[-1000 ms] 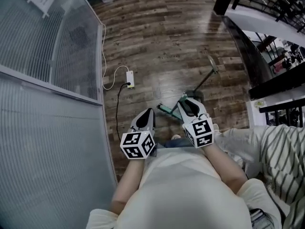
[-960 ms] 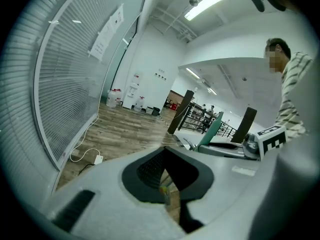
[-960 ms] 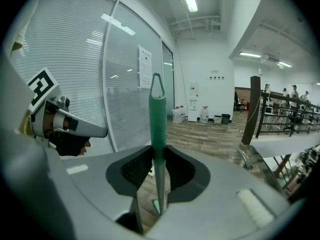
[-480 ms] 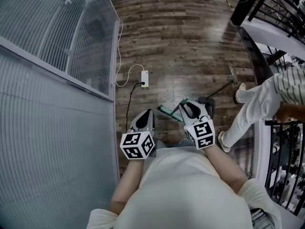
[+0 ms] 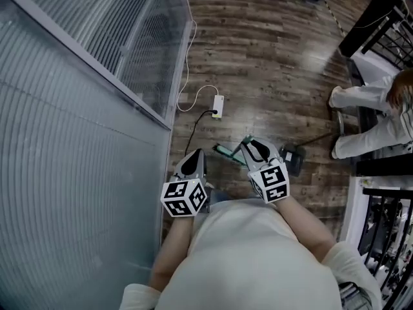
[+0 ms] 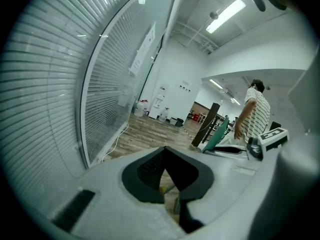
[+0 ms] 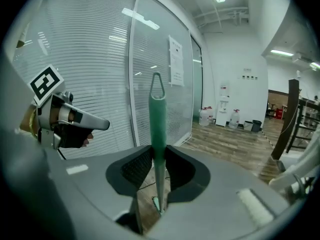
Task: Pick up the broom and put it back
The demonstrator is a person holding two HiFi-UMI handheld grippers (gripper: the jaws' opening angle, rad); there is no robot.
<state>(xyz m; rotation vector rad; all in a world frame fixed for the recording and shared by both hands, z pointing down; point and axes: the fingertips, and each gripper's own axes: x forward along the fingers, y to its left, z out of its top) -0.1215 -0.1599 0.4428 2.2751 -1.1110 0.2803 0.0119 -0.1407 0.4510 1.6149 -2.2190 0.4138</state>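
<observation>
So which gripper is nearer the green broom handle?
Right. The right gripper has its jaws clamped on the green broom handle; the left gripper hangs beside it, toward the glass partition, not touching.

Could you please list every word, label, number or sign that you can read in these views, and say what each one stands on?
No text is legible in any view.
Paper notice on the glass partition: print too small and blurred to read.
Small signs on the far white wall: too small to read.
Marker cubes: black-and-white square patterns only, no letters or numbers.
</observation>
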